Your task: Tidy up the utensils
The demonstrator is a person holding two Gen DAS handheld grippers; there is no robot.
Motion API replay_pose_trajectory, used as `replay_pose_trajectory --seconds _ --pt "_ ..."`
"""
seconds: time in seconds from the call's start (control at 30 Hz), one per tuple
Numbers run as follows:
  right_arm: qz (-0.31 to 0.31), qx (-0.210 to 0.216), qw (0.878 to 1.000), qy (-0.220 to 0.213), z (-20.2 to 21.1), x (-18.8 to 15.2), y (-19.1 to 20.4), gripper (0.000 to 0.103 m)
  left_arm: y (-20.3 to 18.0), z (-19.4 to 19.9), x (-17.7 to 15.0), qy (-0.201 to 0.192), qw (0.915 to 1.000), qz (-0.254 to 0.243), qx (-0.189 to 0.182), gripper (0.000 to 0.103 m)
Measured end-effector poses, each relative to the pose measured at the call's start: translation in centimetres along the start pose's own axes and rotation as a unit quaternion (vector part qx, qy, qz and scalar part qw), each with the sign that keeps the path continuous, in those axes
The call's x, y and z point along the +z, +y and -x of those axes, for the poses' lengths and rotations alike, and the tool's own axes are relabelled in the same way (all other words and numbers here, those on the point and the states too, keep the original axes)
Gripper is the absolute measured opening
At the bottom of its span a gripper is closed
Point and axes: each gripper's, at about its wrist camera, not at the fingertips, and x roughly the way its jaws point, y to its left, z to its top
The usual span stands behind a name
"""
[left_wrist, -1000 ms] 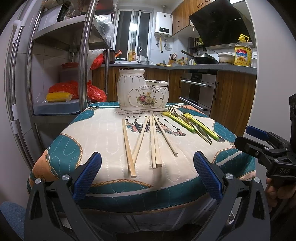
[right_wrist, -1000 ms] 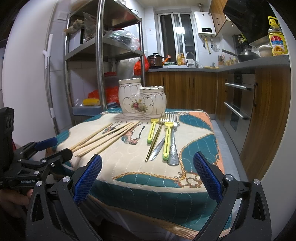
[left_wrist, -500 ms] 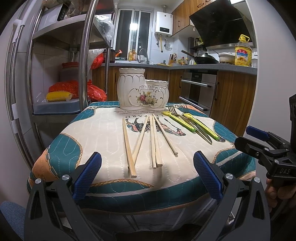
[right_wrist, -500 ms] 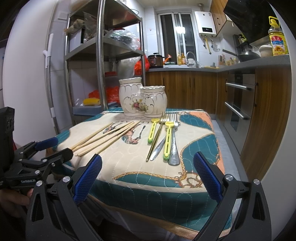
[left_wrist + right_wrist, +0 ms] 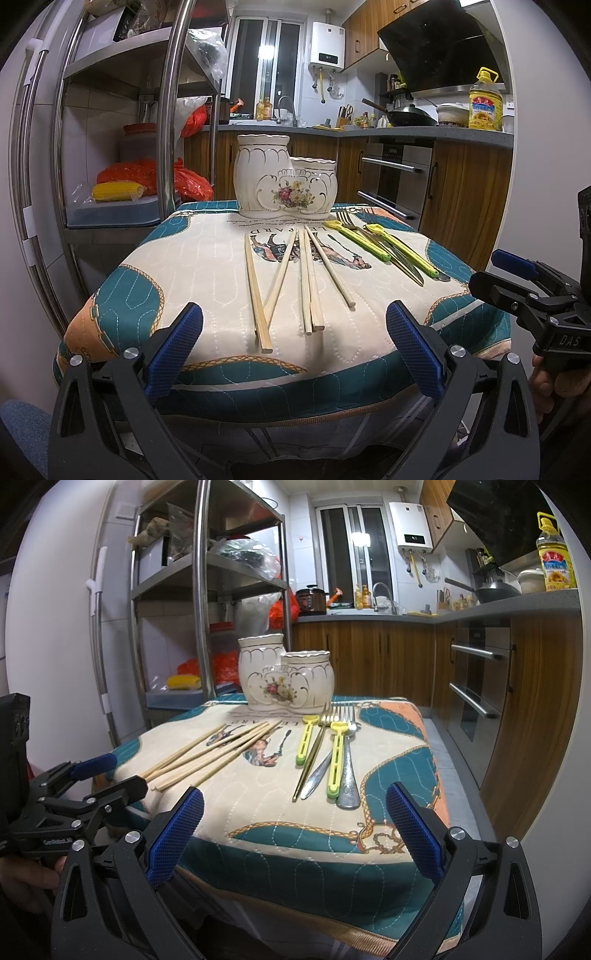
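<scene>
Several wooden chopsticks (image 5: 284,280) lie on the cloth-covered table (image 5: 122,306) in front of a white two-part ceramic holder (image 5: 286,177). To their right lie yellow-handled forks (image 5: 400,249) and metal cutlery (image 5: 347,771). The chopsticks (image 5: 214,755) and holder (image 5: 286,675) also show in the right wrist view. My left gripper (image 5: 293,345) is open and empty at the table's near edge. My right gripper (image 5: 293,829) is open and empty at the near right corner.
A steel shelf rack (image 5: 168,122) with bags and corn stands left of the table. Wooden cabinets and an oven (image 5: 397,181) stand behind and to the right. The floor (image 5: 454,775) runs along the table's right side.
</scene>
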Motion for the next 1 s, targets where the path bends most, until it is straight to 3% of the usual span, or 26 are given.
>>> replay_pose_trajectory --seconds 0.37,0.73,0.8,0.9,0.93,1.0 --pt "-0.019 0.000 1.000 0.008 -0.6 0.2 0.2 0.098 0.2 -0.4 0.3 0.011 0.9999 -0.001 0.004 0.098" --pt "-0.067 0.031 0.996 0.045 -1.4 1.8 -2.1 0.098 2.0 -1.9 3.5 0.038 0.9991 -0.009 0.016 0.098" --pt "-0.068 0.030 0.996 0.046 -1.5 2.3 -2.4 0.096 2.2 -2.7 4.4 0.047 0.9985 -0.020 0.018 0.093" --pt "-0.068 0.029 0.996 0.051 -1.9 3.0 -2.8 0.093 2.5 -4.2 5.6 0.071 0.9970 -0.027 0.013 0.077" --pt "-0.066 0.028 0.996 0.054 -2.1 3.1 -2.9 0.090 2.6 -4.7 5.9 0.079 0.9964 -0.029 0.011 0.071" --pt "-0.056 0.021 0.996 0.067 -2.8 3.7 -3.1 0.074 2.7 -5.9 6.5 0.103 0.9942 -0.032 0.001 0.065"
